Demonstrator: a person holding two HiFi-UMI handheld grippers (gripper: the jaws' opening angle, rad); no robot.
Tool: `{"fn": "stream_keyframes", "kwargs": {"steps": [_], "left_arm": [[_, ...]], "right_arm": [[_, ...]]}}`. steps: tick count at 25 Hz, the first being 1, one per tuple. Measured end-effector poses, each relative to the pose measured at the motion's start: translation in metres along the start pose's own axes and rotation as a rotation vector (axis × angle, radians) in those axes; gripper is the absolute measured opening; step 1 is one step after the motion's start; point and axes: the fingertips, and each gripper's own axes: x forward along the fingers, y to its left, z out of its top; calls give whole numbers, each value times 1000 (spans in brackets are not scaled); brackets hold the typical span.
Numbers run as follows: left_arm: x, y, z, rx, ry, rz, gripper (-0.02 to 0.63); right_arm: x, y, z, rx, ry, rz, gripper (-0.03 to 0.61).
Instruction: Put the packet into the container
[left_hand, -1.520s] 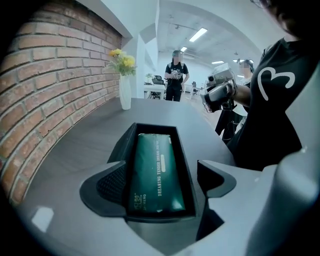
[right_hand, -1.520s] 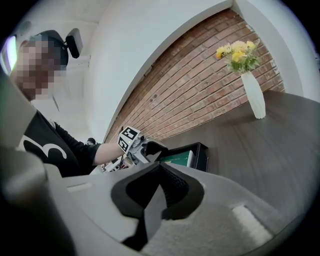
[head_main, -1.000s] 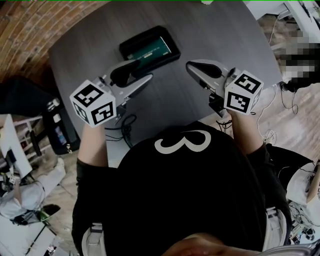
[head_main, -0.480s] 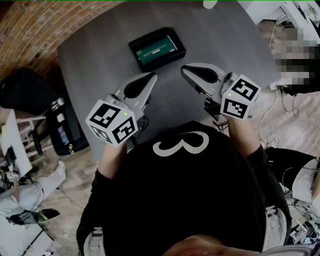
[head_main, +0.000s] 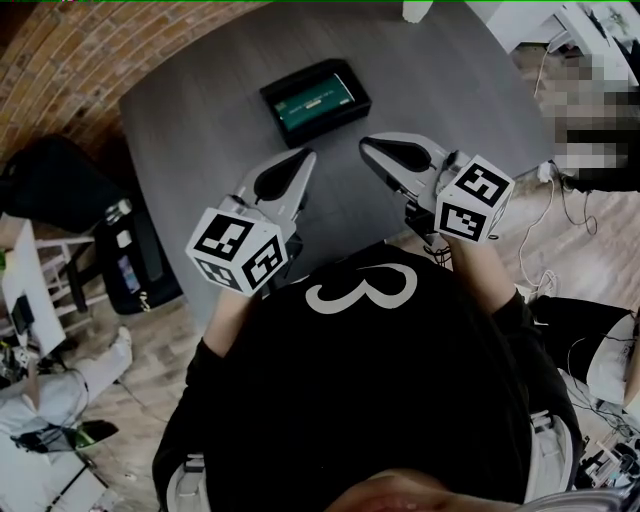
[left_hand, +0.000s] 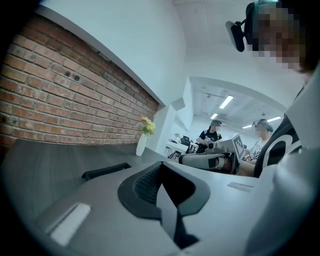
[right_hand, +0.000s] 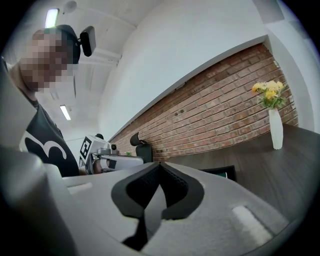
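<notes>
A black rectangular container (head_main: 296, 88) sits on the dark grey table (head_main: 200, 120), far of centre. A green packet (head_main: 318, 103) lies flat inside it. My left gripper (head_main: 305, 158) hangs over the table on the near side of the container, apart from it, jaws shut with nothing between them. My right gripper (head_main: 368, 148) hovers level with it to the right, also shut and empty. In the left gripper view (left_hand: 160, 167) the container (left_hand: 106, 171) shows as a low dark strip ahead. In the right gripper view (right_hand: 159, 169) the container (right_hand: 220, 171) lies beyond the jaws.
A white vase with yellow flowers (left_hand: 142, 144) stands at the table's far end by the brick wall (head_main: 60, 60). A black office chair (head_main: 60, 185) stands left of the table. Other people sit in the background. Cables lie on the floor at right.
My left gripper has pulled back from the container toward the person and its jaws have closed empty. The right gripper has barely shifted.
</notes>
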Motion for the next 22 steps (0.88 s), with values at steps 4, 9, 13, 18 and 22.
{"fn": "stream_keyframes", "kwargs": {"steps": [4, 9, 13, 18, 22], "left_arm": [[0, 2, -1, -5, 4, 1, 12], [1, 1, 0, 0, 0, -1, 12], [1, 2, 1, -2, -5, -1, 12], [4, 1, -1, -6, -4, -1, 12], [6, 0, -4, -3, 3, -4, 12]], "right_arm": [[0, 0, 0, 6, -9, 1, 2], [-1, -1, -2, 16, -6, -3, 2], [-1, -1, -2, 18, -3, -7, 2], [-2, -2, -3, 16, -2, -5, 2], [-2, -3, -5, 17, 0, -3, 2]]}}
